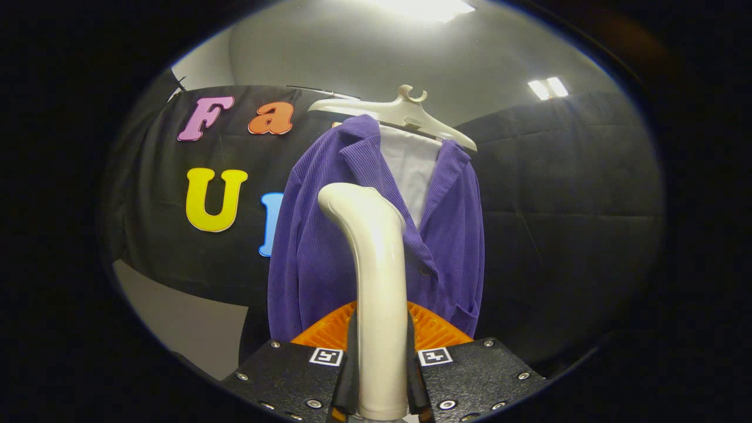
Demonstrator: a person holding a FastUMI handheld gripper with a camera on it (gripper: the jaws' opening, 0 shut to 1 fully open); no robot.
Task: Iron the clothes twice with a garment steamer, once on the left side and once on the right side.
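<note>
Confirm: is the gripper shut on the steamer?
Yes: the gripper is shut on the steamer, both fingers pressing its handle.

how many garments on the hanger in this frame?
2. A purple corduroy jacket hangs on the white hanger, beyond the steamer clamped in the gripper. A white garment shows inside its open collar; more could be hidden.

Tongs (380,376) with black screwed plates, square coded markers

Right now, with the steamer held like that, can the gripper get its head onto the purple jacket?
Probably yes. The gripper is shut on the steamer handle, whose curved top points toward the purple jacket hanging from the hanger just beyond. Nothing stands between them.
</note>
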